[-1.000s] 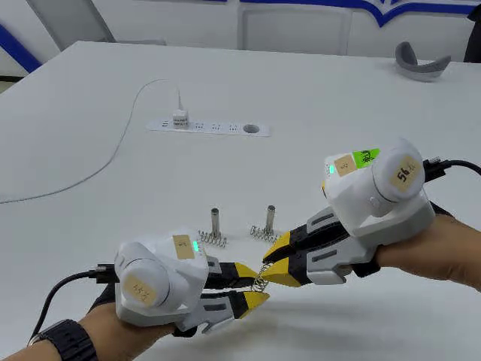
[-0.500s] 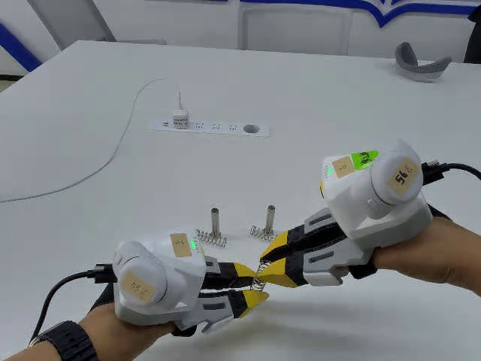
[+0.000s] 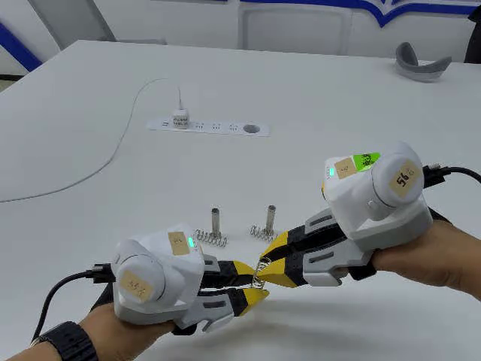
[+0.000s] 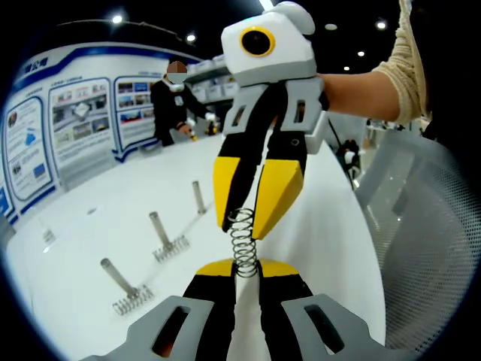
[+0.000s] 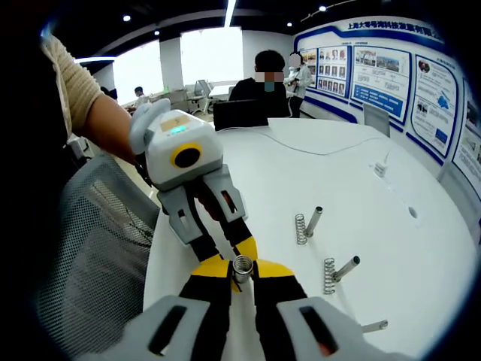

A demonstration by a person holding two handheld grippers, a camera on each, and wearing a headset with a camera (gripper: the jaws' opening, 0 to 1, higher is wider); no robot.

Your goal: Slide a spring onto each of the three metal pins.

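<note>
A small steel spring (image 3: 259, 272) hangs above the table between the yellow tips of both grippers. My left gripper (image 3: 254, 284) is shut on its near end; in the left gripper view the spring (image 4: 242, 241) rises from my jaws (image 4: 237, 269) to the right gripper (image 4: 242, 224). My right gripper (image 3: 264, 265) pinches the other end, and the right gripper view shows the spring (image 5: 241, 267) end-on between its tips (image 5: 240, 269). Two upright metal pins (image 3: 216, 220) (image 3: 270, 218) stand just beyond, each with a loose spring (image 3: 212, 238) (image 3: 263, 233) lying at its foot. A third pin (image 4: 198, 197) stands bare.
A white power strip (image 3: 208, 127) with a plugged-in adapter and a cable (image 3: 113, 154) lies further back on the white table (image 3: 338, 105). A grey curved object (image 3: 421, 64) rests at the far right. People stand in the background (image 5: 267, 83).
Hardly anything differs. Both hands have shifted slightly, and the spring stays pinched between the two sets of tips.
</note>
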